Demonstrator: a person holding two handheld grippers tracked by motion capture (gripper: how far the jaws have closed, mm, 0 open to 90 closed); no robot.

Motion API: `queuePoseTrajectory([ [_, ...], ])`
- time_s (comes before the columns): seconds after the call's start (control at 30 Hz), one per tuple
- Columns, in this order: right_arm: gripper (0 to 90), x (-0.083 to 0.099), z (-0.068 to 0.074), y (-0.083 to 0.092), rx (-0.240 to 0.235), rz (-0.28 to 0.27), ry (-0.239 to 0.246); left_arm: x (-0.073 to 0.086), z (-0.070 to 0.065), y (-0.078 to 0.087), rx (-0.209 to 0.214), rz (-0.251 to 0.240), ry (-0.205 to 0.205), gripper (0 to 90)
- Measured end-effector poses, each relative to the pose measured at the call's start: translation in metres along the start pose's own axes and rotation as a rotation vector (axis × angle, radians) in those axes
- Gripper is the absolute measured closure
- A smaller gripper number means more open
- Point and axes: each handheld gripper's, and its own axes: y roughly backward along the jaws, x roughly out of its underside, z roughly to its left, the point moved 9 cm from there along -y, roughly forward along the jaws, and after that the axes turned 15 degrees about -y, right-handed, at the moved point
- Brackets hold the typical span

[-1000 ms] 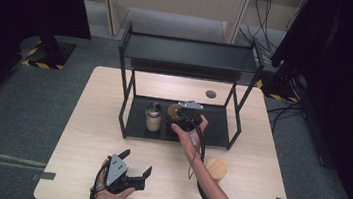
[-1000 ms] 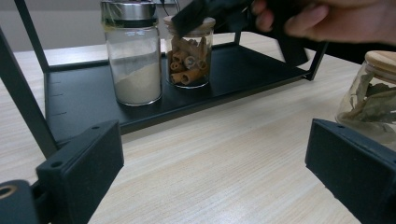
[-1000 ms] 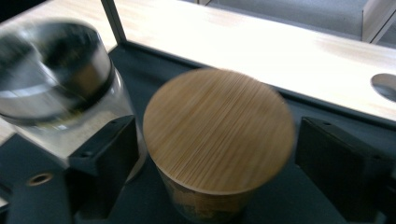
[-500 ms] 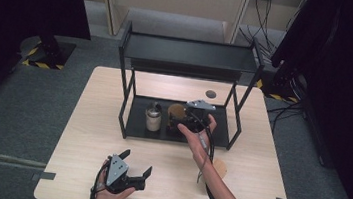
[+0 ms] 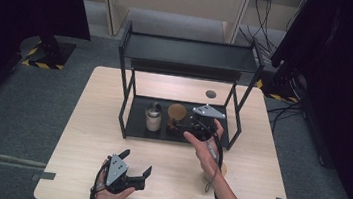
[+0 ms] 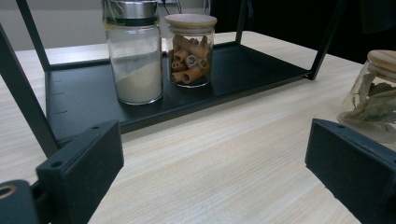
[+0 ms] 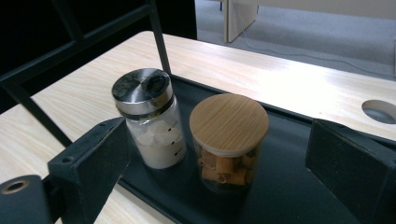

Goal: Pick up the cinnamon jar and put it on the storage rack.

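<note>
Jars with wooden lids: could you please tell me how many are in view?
2. The cinnamon jar stands on the rack's bottom shelf beside the steel-capped shaker; the leaf jar stands on the table outside the rack. None looks hidden.

The bench [image 6: 243,154] is made of pale wood with fine lines in it, and it looks smooth and matt. The rack [image 7: 289,196] is made of black metal with a dull finish. The cinnamon jar [image 7: 228,161] is made of clear, shiny glass and is topped with a smooth, light wooden lid. The powder jar [image 7: 154,135] is also made of clear glass, and its cap is made of shiny silver metal. The leaf jar [image 6: 373,100] is made of glass with a wooden lid. The floor [image 5: 29,93] is covered with rough grey carpet.
</note>
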Motion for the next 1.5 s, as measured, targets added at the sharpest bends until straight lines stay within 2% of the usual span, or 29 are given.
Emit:
queuePoseTrajectory([
  [0.23, 6.7, 0.007, -0.006, 0.019, -0.035, -0.019, -0.013, 0.000, 0.000, 0.000, 0.001, 0.001, -0.002, 3.5],
  [0.37, 6.7, 0.011, -0.008, 0.027, -0.044, -0.027, 0.011, 0.000, -0.001, -0.001, 0.002, 0.003, 0.000, 3.5],
  [0.47, 6.7, 0.014, -0.012, 0.034, -0.075, -0.018, -0.003, 0.000, -0.001, -0.001, 0.002, 0.003, 0.000, 3.5],
  [0.67, 6.7, 0.018, -0.016, 0.047, -0.099, -0.039, -0.012, 0.001, -0.001, -0.001, 0.002, 0.004, 0.001, 3.5],
  [0.97, 6.7, 0.033, -0.021, 0.074, -0.109, -0.063, 0.024, 0.001, -0.001, -0.001, -0.001, 0.005, 0.005, 3.5],
  [1.1, 6.7, 0.042, -0.026, 0.086, -0.112, -0.075, 0.025, 0.001, -0.001, -0.001, -0.001, 0.006, 0.004, 3.5],
  [1.23, 6.7, 0.052, -0.030, 0.100, -0.094, -0.099, 0.040, 0.001, -0.002, -0.001, -0.002, 0.007, 0.007, 3.5],
  [1.5, 6.7, 0.065, -0.033, 0.114, -0.087, -0.119, 0.061, 0.002, -0.002, -0.002, -0.001, 0.009, 0.010, 3.5],
])
